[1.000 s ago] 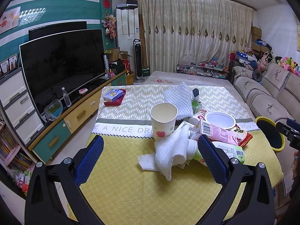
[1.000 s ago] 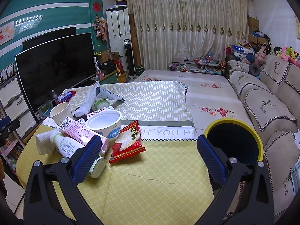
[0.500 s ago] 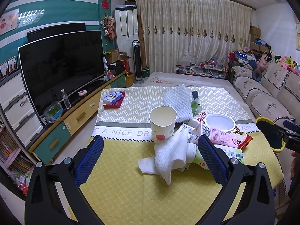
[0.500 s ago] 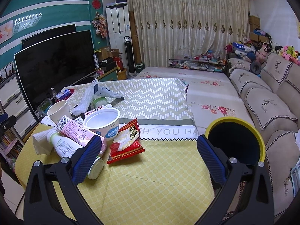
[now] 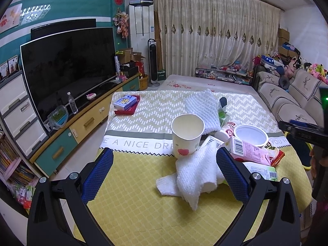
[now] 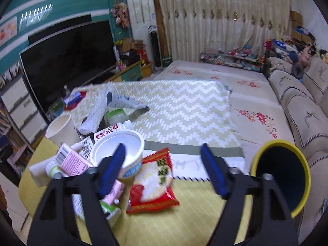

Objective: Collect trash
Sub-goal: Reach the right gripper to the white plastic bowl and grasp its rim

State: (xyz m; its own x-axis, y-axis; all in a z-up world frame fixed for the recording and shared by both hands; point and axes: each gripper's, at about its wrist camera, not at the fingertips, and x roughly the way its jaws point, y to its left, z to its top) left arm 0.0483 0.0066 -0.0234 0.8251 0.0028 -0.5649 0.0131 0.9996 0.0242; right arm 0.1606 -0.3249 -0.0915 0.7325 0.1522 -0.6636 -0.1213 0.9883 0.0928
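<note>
The right gripper (image 6: 162, 160), jaws wide and empty, hangs over a red snack bag (image 6: 152, 181) on the table (image 6: 184, 221); light, crinkly and slippery, it probably pinches best by an edge. Beyond, the yellow-rimmed bin (image 6: 279, 176) waits, while the left gripper (image 5: 164, 170), also wide and empty, faces a soft white cloth (image 5: 192, 172).

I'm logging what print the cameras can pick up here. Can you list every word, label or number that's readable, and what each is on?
"E A NICE DRE": grey-edged table runner, left wrist view, cut off by the paper cup.
"YOU H": same runner at the right.
Partial "oio": white bottle behind the cup.
Too small or blurred: barcodes and print on the pink carton, characters on the red snack bag, blue box, fan label.
</note>
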